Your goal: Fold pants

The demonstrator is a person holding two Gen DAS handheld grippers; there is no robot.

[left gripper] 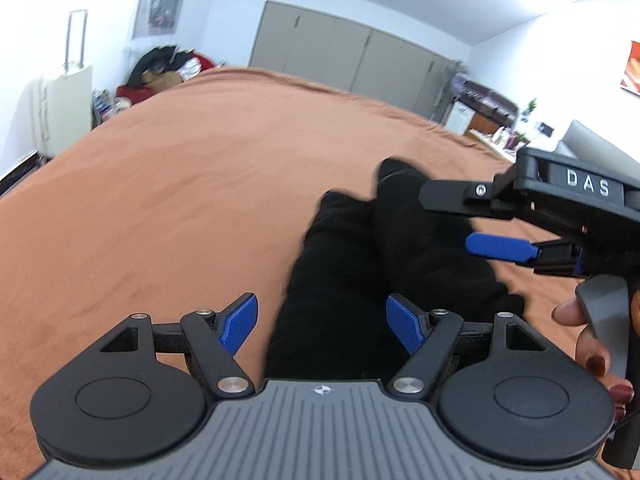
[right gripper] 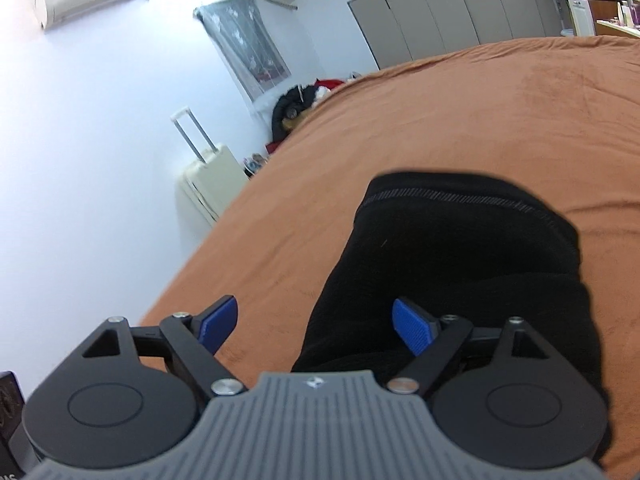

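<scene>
Brown bedspread [left gripper: 180, 184] w/ black pants [left gripper: 384, 248] bunched near front edge, partly folded. Left gripper [left gripper: 322, 326] & right gripper [right gripper: 316, 326] both apart, empty, above cloth. Risk: grabbing one layer only, fold slumps crooked

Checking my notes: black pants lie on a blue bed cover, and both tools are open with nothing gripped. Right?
Almost. The cover is orange-brown, not blue, as the right wrist view shows. The pants are black, and the left tool and right tool are both open, gripping nothing.
</scene>
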